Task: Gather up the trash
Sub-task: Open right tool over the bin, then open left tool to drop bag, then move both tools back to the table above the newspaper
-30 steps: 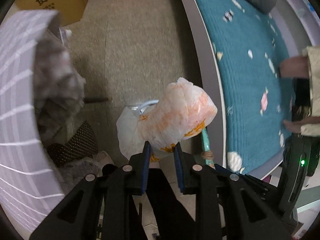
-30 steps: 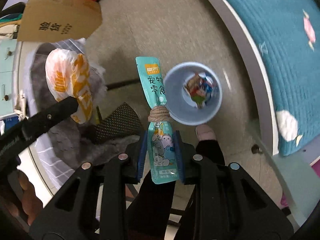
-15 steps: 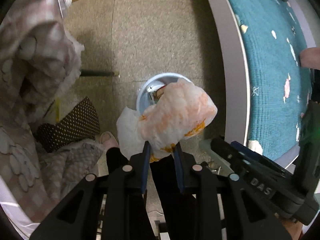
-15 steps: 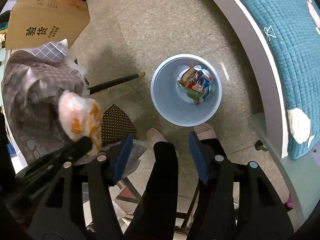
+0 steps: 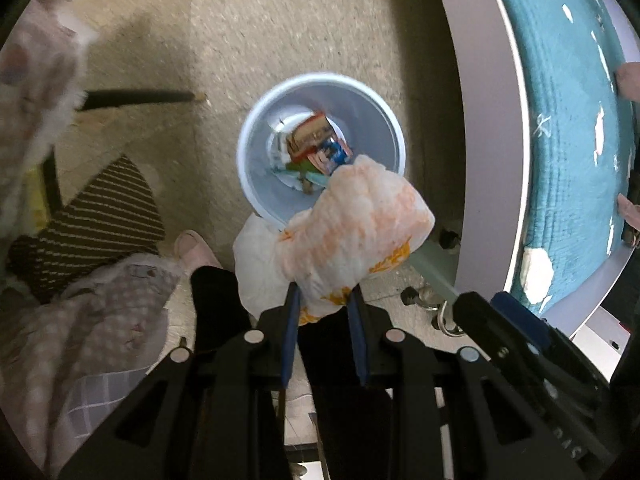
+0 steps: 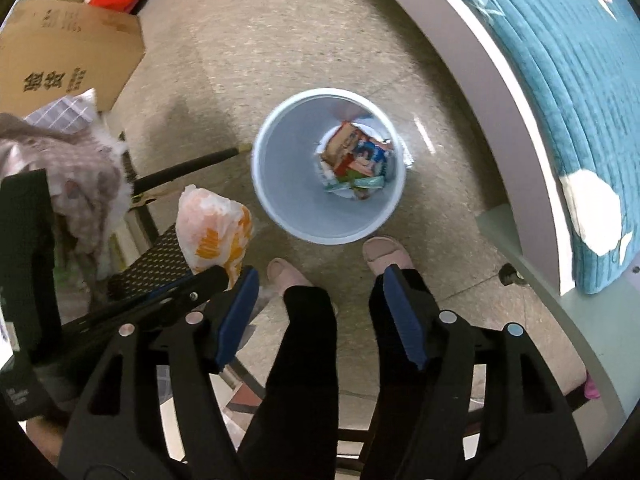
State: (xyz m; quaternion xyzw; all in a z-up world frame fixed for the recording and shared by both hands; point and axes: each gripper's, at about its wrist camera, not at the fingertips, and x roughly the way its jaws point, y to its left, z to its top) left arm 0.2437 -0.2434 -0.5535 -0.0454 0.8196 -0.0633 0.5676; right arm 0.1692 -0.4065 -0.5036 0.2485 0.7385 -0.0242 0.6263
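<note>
My left gripper is shut on a crumpled white-and-orange plastic bag, which hangs just over the near rim of a pale blue trash bin. The bin stands on the floor and holds several wrappers, among them a teal snack pouch. The same bag shows left of the bin in the right wrist view. My right gripper points down above the bin's near side, jaws opening with nothing between them.
A person's legs in black trousers and pink slippers stand just in front of the bin. A bed with a teal quilt curves along the right. A cardboard box, clothes on a chair and a dark stick lie left.
My right gripper opened and the teal snack pouch dropped into the bin. Both grippers sank toward the bin; the bag in my left gripper now hangs over its rim.
</note>
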